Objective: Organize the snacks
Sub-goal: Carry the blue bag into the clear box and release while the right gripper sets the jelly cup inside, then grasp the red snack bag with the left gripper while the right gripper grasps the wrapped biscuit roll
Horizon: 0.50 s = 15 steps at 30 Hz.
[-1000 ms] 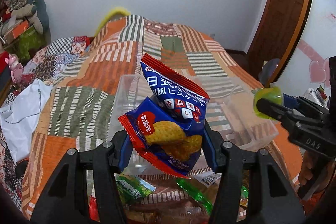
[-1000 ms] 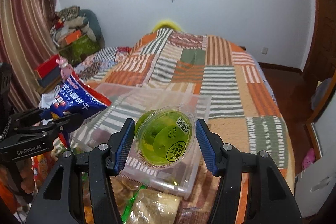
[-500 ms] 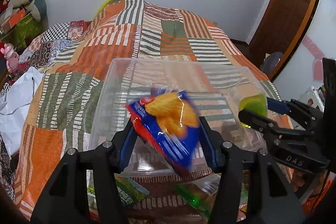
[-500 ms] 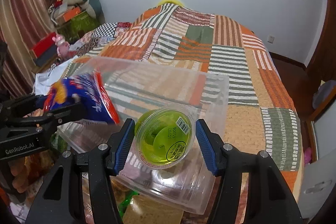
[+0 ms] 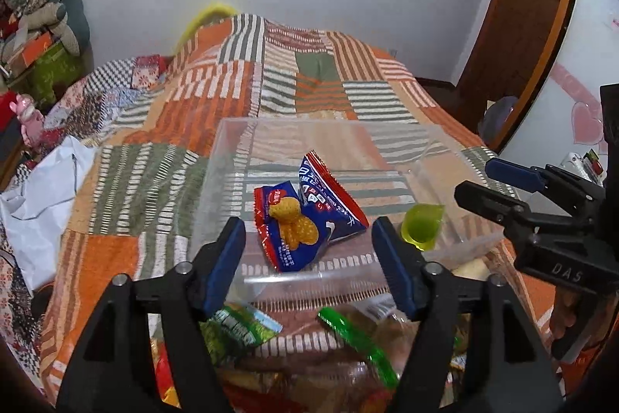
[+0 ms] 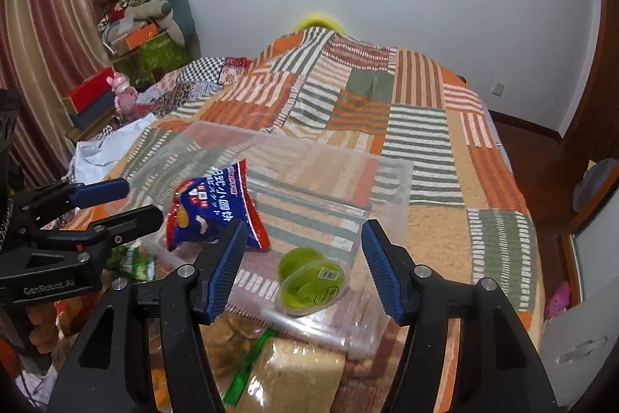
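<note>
Left wrist view: the left gripper [image 5: 308, 242] hangs over the near wall of the clear plastic bin [image 5: 232, 157], jaws just opened wider, nothing between the pads — the blue biscuit packet [image 5: 305, 215] lies loose on the bin floor, one end propped up. Beside it, toward the right wall, sits the green jelly cup [image 5: 421, 225]. The right gripper [image 5: 479, 180] shows at the right edge, empty.

Right wrist view: the right gripper [image 6: 303, 266] has also just eased its jaws apart and grips nothing; the jelly cup [image 6: 311, 283] lies tipped on its side inside the bin [image 6: 390, 177], near the front wall, label facing up. The biscuit packet [image 6: 216, 209] leans upright-ish to the left, close to the left gripper [image 6: 116, 202].

Below both grippers, outside the bin, more snacks wait on the patchwork bedspread [image 5: 162, 126] — a green wrapper [image 5: 356, 343], a tan packaged block [image 6: 298, 370], others too blurred to name.

Risks, as I read it: the bin rests on a soft bedspread and partly on the snack pile, so a nudge from either gripper's fingers could tilt it. The cup on its side may roll w/ any shake. The propped packet eats floor space; later items could pile up and slip over the low wall.
</note>
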Each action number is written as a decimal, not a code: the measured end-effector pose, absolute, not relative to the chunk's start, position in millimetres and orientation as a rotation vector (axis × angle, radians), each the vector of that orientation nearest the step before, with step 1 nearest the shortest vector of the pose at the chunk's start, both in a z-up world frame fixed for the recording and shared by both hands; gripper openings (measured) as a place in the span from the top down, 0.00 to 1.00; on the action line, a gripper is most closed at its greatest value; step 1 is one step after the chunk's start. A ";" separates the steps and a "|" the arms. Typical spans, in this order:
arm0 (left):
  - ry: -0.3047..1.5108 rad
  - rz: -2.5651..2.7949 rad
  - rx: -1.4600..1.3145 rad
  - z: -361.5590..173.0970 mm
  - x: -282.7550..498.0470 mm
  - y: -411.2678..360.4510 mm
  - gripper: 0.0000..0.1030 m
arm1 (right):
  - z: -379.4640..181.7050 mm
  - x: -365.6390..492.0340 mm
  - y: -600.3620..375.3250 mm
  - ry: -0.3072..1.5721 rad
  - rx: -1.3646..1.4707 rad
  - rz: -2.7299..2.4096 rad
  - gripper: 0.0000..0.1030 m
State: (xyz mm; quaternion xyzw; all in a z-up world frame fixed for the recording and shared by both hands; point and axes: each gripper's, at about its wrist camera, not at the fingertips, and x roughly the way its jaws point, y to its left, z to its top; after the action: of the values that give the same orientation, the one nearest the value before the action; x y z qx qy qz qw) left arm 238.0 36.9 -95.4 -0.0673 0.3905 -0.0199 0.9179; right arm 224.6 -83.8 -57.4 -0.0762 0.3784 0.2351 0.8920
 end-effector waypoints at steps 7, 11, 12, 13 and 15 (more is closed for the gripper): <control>0.776 -0.040 -0.128 -77.4 202.5 41.9 0.27 | -37.0 198.9 -94.5 0.739 -0.130 0.491 0.43; 0.767 -0.036 -0.114 -73.5 179.0 45.5 0.27 | -29.0 182.7 -99.0 0.710 -0.128 0.493 0.42; 0.765 -0.034 -0.112 -73.4 173.8 46.6 0.27 | -27.6 178.4 -99.7 0.702 -0.130 0.492 0.41; 0.762 -0.034 -0.111 -73.5 167.4 47.1 0.26 | -26.5 174.0 -100.9 0.694 -0.131 0.490 0.40; 0.763 -0.035 -0.111 -74.2 156.1 50.6 0.25 | -25.3 167.1 -102.9 0.685 -0.125 0.490 0.39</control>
State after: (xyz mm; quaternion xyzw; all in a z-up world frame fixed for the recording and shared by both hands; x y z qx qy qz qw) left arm 156.1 50.6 -74.2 -0.0539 0.3722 -0.0171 0.9264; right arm 167.1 -102.9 -25.3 -0.0606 0.3322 0.2375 0.9108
